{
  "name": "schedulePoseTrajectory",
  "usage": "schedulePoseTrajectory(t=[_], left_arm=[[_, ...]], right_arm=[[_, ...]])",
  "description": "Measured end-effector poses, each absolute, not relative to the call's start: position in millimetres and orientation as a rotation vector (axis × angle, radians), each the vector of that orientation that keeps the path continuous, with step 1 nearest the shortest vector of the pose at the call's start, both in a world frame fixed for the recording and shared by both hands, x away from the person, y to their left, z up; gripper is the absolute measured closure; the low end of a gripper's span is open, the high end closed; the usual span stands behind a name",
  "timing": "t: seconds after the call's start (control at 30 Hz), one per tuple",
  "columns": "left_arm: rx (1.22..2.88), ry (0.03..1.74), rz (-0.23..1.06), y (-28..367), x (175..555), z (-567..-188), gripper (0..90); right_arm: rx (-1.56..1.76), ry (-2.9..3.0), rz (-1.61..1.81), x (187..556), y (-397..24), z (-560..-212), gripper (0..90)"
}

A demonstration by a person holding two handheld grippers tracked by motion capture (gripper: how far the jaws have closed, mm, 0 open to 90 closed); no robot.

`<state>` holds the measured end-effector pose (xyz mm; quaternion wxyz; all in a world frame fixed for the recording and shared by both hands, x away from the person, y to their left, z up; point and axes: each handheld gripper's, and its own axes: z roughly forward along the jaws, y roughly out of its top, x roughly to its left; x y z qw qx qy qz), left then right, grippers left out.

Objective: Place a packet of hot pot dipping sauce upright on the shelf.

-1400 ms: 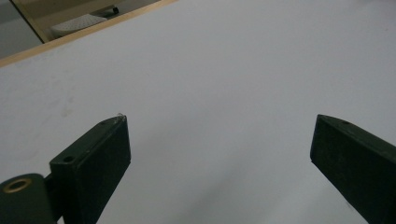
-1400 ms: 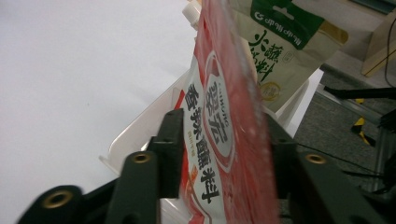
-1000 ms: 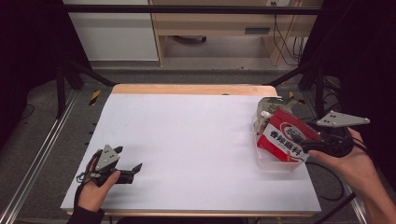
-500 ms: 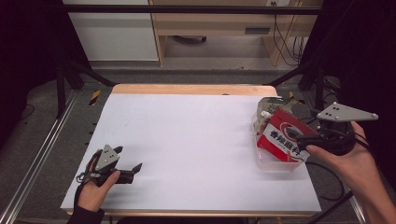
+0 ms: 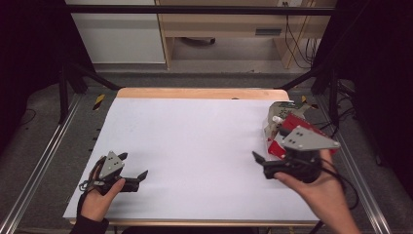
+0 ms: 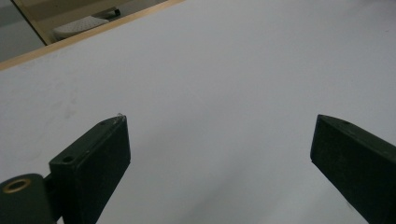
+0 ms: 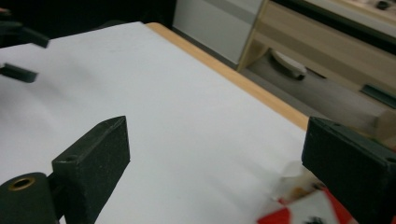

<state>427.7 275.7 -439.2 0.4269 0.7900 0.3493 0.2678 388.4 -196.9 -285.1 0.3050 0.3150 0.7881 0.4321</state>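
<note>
You are holding the right gripper (image 5: 259, 163) with its jaws standing wide and nothing between them; they have just been opening, and the gripper is now apart from the red and white packet (image 5: 287, 132). The packet is lying on the bench (image 5: 204, 146) just behind this gripper and a little to its right side, at the right edge of the white surface, together with some clear wrapped items that I cannot tell exactly. In the right gripper view a corner of the packet (image 7: 299, 210) is showing low beside the right jaw.

Your left gripper (image 5: 132, 168) is resting low over the bench with its jaws also wide and holding nothing; in the left gripper view there is only bare white surface ahead of it.

To my judgement, the placing step is finishing and the release is done. The next move is probably calling for a new target or a rest position, while keeping the jaws away from the packet.
</note>
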Motion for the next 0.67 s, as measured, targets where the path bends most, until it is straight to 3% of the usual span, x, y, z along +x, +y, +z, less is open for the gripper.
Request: schedulePoseTrajectory(t=[0.53, 0.67], left_arm=[[1.99, 0.875, 0.67, 275, 424, -441, 5.0], [1.993, 0.866, 0.703, 274, 418, -439, 5.0]], right_arm=[[0.969, 2.275, 1.172, 412, -121, -436, 10.2], [0.938, 2.315, 1.111, 408, -113, -449, 8.5]])
